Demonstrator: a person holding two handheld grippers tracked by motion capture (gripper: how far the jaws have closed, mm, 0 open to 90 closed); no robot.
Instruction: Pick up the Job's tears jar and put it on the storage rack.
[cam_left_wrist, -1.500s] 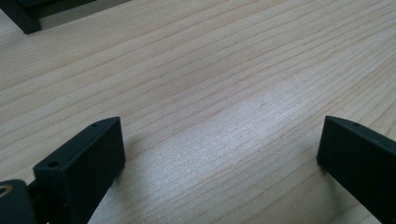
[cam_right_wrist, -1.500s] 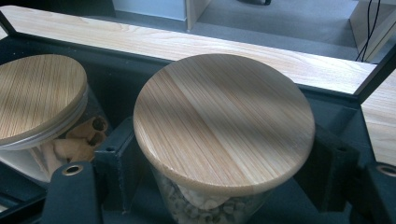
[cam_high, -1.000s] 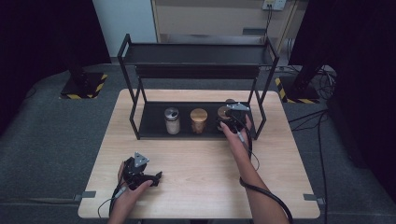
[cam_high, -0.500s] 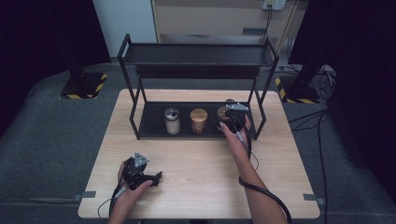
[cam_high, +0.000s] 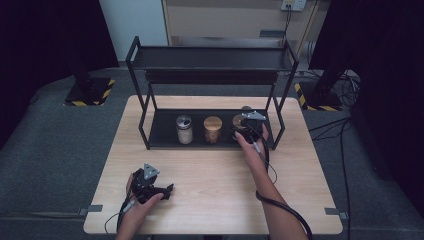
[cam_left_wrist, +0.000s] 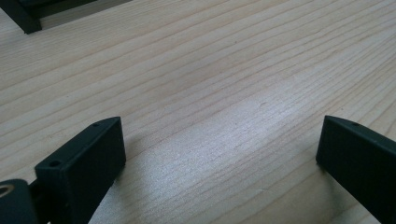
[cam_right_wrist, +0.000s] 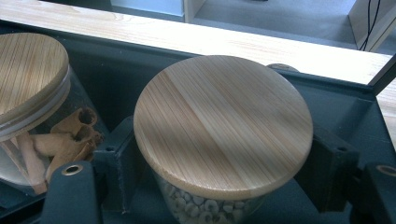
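Where the wooden surface (cam_high: 210, 200) nears its front left corner, the left gripper (cam_high: 150, 184) lies low over the bare wood in a person's left hand (cam_high: 136, 204), a cable trailing from it toward the front edge. In the left gripper view its two black jaws stand wide apart with nothing between them, just plain wood grain. Farther back, toward the rear edge of the surface, stands a black two-tier rack (cam_high: 210, 55), its lower tray holding three jars in a row. The leftmost is a clear jar with a silver lid (cam_high: 184, 129), near the tray's left end. In the middle of the tray is a jar with a bamboo lid (cam_high: 212, 128); the right gripper view shows curled brown sticks, like cinnamon, inside it (cam_right_wrist: 32, 135). Just beside that one, near the tray's right end, is the third jar (cam_right_wrist: 223, 126), also topped with a round bamboo lid and filled with small pale pieces seen through the glass below the lid. The right gripper (cam_high: 246, 131), held in the right hand (cam_high: 254, 145) that reaches over the tray's front rim, has its jaws closed on this third jar, one jaw against each side of it just under the lid. The jar sits upright on the tray floor, apart from the middle jar by a narrow gap.
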